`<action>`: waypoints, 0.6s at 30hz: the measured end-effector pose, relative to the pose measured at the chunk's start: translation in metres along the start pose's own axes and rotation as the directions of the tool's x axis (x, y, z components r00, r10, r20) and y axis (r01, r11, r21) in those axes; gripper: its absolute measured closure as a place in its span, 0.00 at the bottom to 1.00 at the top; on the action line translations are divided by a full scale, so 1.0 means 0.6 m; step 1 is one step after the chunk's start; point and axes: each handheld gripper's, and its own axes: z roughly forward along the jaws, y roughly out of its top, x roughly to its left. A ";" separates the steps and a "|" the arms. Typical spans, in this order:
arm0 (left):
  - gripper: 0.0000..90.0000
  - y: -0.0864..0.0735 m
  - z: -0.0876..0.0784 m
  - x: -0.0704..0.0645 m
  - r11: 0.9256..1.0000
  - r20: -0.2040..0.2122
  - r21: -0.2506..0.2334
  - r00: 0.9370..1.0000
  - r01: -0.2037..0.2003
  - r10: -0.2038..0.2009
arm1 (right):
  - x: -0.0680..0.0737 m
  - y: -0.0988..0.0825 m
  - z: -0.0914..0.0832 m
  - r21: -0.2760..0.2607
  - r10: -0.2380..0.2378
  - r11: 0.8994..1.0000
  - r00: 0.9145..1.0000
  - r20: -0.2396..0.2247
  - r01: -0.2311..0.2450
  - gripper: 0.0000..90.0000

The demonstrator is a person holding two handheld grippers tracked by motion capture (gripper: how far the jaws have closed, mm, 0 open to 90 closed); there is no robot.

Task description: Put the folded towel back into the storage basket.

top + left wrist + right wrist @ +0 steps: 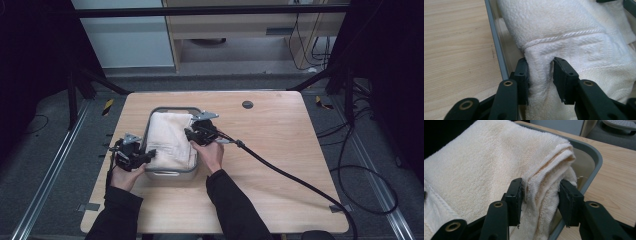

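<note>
Over the grey bin (150, 125), each hand-held gripper, left (540, 75) and right (541, 197), pinches the folded towel (170, 140).

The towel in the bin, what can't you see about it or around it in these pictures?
- The bottom of the bin: the towel covers it in the high view, so anything under the towel is hidden.
- How many layers the towel has: the right gripper view shows several folded edges, but the frame cuts them off below.
- How much cloth the left gripper pinches: its jaws hide the fold.
- The person's face: beyond the bottom edge.
</note>
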 end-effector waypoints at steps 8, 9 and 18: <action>0.65 0.008 -0.020 -0.004 0.998 0.005 -0.068 1.000 0.007 -0.007 | -0.004 0.008 -0.011 -0.022 -0.013 1.000 1.000 -0.007 0.013 0.62; 0.65 0.010 -0.026 -0.005 0.996 0.008 -0.090 1.000 0.012 -0.011 | -0.005 0.010 -0.014 -0.026 -0.020 0.999 1.000 -0.009 0.019 0.62; 0.57 0.022 -0.069 -0.010 0.979 0.042 -0.202 0.999 0.022 -0.014 | -0.025 0.020 -0.065 -0.086 -0.017 0.996 1.000 -0.012 0.015 0.50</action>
